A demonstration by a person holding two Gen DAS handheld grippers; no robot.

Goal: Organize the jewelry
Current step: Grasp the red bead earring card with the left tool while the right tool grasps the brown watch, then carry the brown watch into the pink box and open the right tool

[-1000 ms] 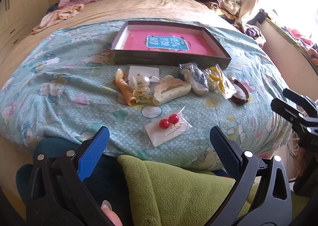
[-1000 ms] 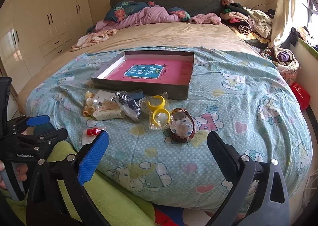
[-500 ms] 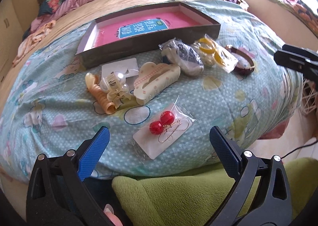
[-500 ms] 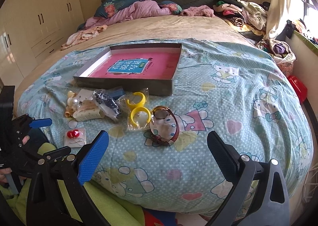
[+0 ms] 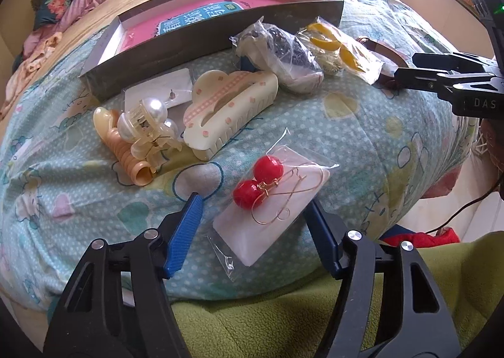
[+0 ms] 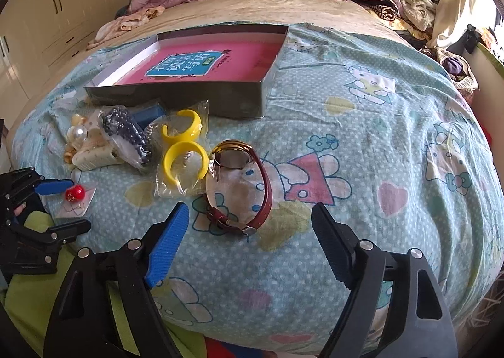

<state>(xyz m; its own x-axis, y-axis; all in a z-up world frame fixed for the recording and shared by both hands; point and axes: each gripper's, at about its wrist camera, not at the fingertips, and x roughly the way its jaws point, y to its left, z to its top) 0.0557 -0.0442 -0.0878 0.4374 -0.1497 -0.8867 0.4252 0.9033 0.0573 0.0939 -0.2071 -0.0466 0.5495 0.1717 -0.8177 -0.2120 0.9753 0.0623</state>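
Straddling the clear packet of red bead earrings (image 5: 271, 194) on the teal cartoon-print bedsheet (image 5: 362, 137), left gripper (image 5: 255, 216) jaws have just been closing, pads not yet on it. Right gripper (image 6: 252, 229) also narrowing, nothing gripped, over the red-strap wristwatch (image 6: 242, 188). Open grey box with pink book (image 6: 201, 62) sits behind, bagged yellow rings (image 6: 184, 150) beside the watch.

red earrings (image 5: 256, 181), yellow rings (image 6: 184, 150), pink-lined box (image 6: 233, 96)
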